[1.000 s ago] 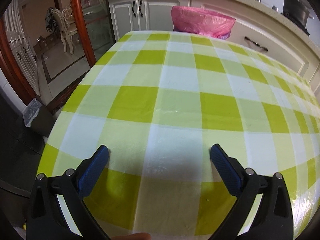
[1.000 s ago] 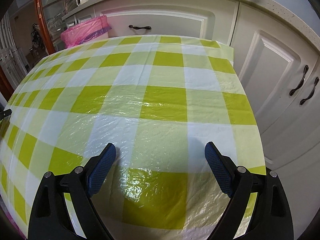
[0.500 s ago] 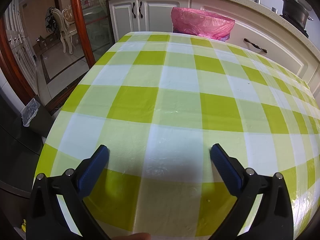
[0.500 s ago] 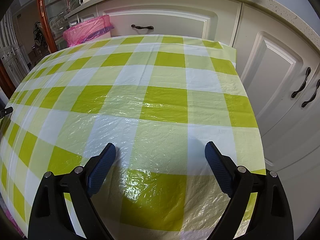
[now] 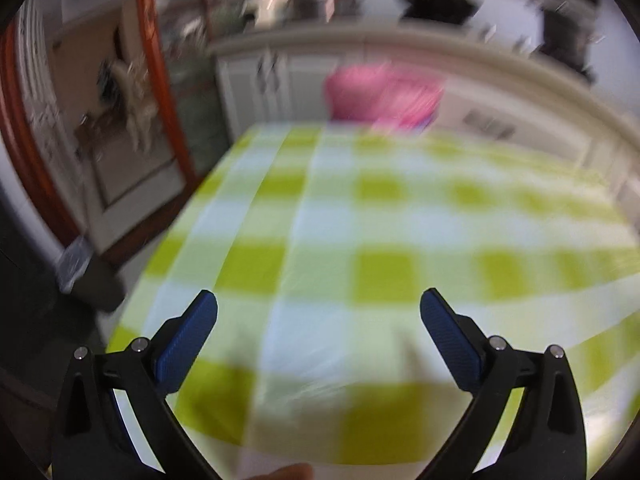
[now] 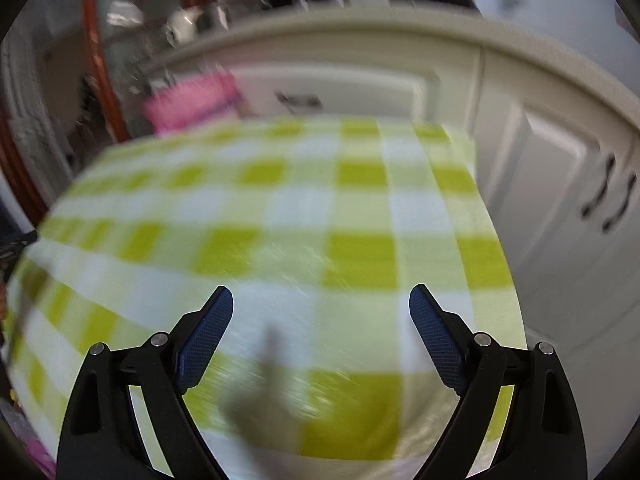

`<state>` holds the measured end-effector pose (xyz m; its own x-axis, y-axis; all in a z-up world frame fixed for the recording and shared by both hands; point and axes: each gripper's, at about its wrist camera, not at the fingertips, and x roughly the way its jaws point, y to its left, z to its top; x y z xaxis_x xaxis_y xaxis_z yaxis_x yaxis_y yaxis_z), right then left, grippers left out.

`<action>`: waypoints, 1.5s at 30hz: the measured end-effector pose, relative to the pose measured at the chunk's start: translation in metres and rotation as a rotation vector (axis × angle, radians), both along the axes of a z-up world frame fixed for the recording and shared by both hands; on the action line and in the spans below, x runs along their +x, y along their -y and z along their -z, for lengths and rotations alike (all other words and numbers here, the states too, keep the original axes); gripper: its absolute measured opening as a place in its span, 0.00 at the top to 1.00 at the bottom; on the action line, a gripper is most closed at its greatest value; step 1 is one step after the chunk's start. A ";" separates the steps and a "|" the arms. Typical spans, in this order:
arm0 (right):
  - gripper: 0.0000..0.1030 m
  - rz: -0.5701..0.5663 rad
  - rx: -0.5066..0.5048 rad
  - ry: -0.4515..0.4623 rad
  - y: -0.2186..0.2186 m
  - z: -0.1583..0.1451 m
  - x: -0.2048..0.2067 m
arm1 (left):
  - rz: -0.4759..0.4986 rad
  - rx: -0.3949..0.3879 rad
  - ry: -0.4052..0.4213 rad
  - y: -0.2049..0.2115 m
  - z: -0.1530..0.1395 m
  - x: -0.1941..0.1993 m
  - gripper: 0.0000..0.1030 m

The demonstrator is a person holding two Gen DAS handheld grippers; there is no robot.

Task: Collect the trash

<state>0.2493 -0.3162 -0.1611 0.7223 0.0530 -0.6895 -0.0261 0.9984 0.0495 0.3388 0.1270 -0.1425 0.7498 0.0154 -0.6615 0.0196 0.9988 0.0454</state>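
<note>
Both now views are blurred by motion. A bin lined with a pink bag (image 5: 382,94) stands beyond the far edge of a table with a green and white checked cloth (image 5: 380,216); it also shows in the right wrist view (image 6: 192,102). My left gripper (image 5: 319,314) is open and empty above the table's near edge. My right gripper (image 6: 321,306) is open and empty above the cloth (image 6: 320,200) near the table's right end. I see no trash on the cloth.
White kitchen cabinets (image 6: 552,184) run behind and to the right of the table under a counter (image 5: 460,50) with pots. A red wooden door frame (image 5: 160,80) and a doorway are at the left. A small dark bin (image 5: 86,276) stands on the floor at left.
Both grippers have pulled back and tilted up, so the table looks smaller and lower and more of the cabinets and counter shows. Both stay open and empty.
</note>
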 end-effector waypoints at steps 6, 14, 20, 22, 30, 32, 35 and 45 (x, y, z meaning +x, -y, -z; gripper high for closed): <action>0.18 -0.175 -0.005 0.203 -0.066 -0.091 0.006 | 0.090 0.050 0.250 0.072 -0.091 -0.029 0.04; 0.18 -0.234 0.006 0.306 -0.103 -0.143 0.010 | 0.198 -0.045 0.314 0.113 -0.131 -0.051 0.04; 0.18 -0.220 -0.014 0.315 -0.110 -0.147 0.008 | 0.171 -0.049 0.334 0.114 -0.138 -0.059 0.04; 0.18 -0.220 -0.016 0.308 -0.111 -0.145 0.008 | 0.175 -0.055 0.328 0.111 -0.138 -0.061 0.04; 0.18 -0.229 -0.040 0.305 -0.118 -0.141 0.008 | 0.175 -0.085 0.305 0.102 -0.134 -0.062 0.04; 0.18 -0.232 -0.039 0.303 -0.119 -0.140 0.009 | 0.176 -0.093 0.304 0.101 -0.134 -0.063 0.04; 0.18 -0.234 -0.028 0.300 -0.119 -0.139 0.009 | 0.149 -0.079 0.322 0.100 -0.135 -0.064 0.04; 0.18 -0.237 -0.021 0.302 -0.119 -0.138 0.009 | 0.154 -0.079 0.317 0.100 -0.135 -0.063 0.04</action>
